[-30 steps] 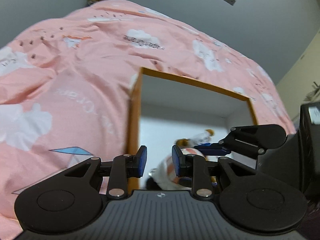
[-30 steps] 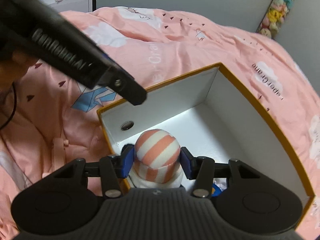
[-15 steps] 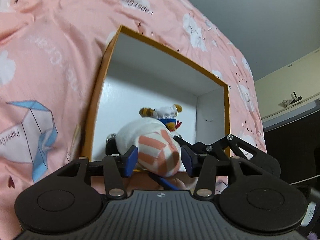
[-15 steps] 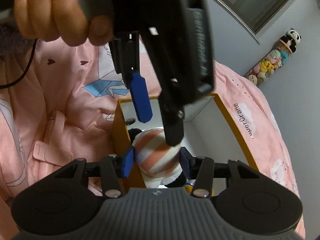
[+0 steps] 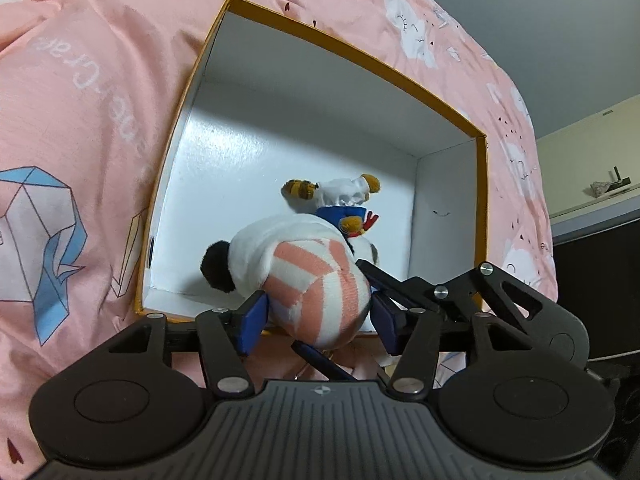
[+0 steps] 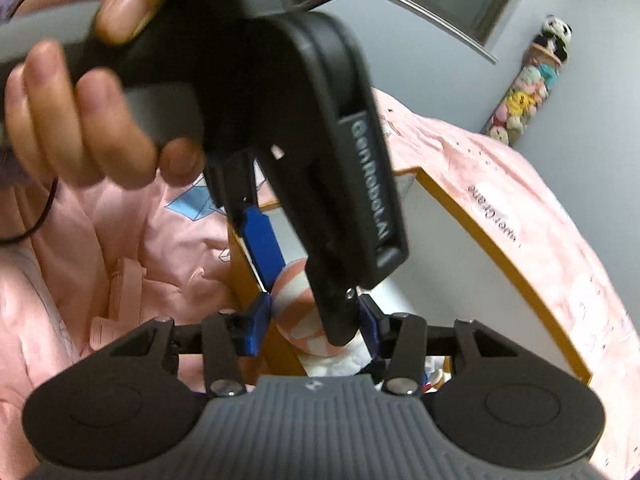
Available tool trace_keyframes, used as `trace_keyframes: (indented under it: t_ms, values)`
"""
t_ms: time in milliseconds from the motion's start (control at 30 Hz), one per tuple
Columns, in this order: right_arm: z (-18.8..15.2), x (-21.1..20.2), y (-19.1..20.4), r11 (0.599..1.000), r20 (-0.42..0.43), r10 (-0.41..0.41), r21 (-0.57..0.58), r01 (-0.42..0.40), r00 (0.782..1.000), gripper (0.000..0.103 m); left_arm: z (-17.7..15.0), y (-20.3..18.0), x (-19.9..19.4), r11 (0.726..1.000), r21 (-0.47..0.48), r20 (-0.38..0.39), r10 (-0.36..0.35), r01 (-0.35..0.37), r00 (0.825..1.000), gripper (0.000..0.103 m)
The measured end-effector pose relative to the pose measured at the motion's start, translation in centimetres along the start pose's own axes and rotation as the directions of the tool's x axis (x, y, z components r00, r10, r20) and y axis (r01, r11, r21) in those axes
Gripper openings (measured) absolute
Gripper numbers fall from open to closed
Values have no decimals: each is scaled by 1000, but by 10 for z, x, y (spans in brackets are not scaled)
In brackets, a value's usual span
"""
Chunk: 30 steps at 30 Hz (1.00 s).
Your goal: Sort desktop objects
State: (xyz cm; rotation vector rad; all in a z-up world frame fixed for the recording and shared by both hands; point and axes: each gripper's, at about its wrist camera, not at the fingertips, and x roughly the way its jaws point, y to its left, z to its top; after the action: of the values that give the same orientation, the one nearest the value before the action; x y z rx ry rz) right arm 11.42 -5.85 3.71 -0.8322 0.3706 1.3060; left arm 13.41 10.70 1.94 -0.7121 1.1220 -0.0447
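A plush toy with a pink-and-white striped part, a white body and a black ear hangs over the near edge of an orange-rimmed white box. My right gripper is shut on the striped part, and its black fingers reach in from the right in the left wrist view. My left gripper straddles the same striped part; its jaws are opening and the blue pads stand just beside the fabric. A small plush with orange paws and blue-and-white clothes lies inside the box.
The box sits on pink bedding with cloud prints. A hand holds the left gripper, which fills the upper half of the right wrist view. Dark furniture stands at the right. A column of plush toys hangs on the wall.
My left gripper has tipped down over the box and its jaws have widened around the striped plush. The right gripper has carried the plush toward the box's near edge.
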Motion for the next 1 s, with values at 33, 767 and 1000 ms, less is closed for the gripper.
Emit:
trace_keyframes:
  t_ms: [33, 767, 1000]
  values:
    - [-1, 2, -1, 1000, 3, 2, 7, -2, 1000, 49, 0, -1, 0, 1000, 13, 8, 5, -5, 1000, 61]
    - [-36, 41, -106, 819, -265, 90, 568, 80, 960, 49, -6, -40, 35, 760, 533, 263, 269, -372, 926, 57]
    - [-53, 60, -118, 714, -291, 195, 697, 68, 937, 49, -1, -27, 24, 809, 492, 160, 278, -321, 947, 62]
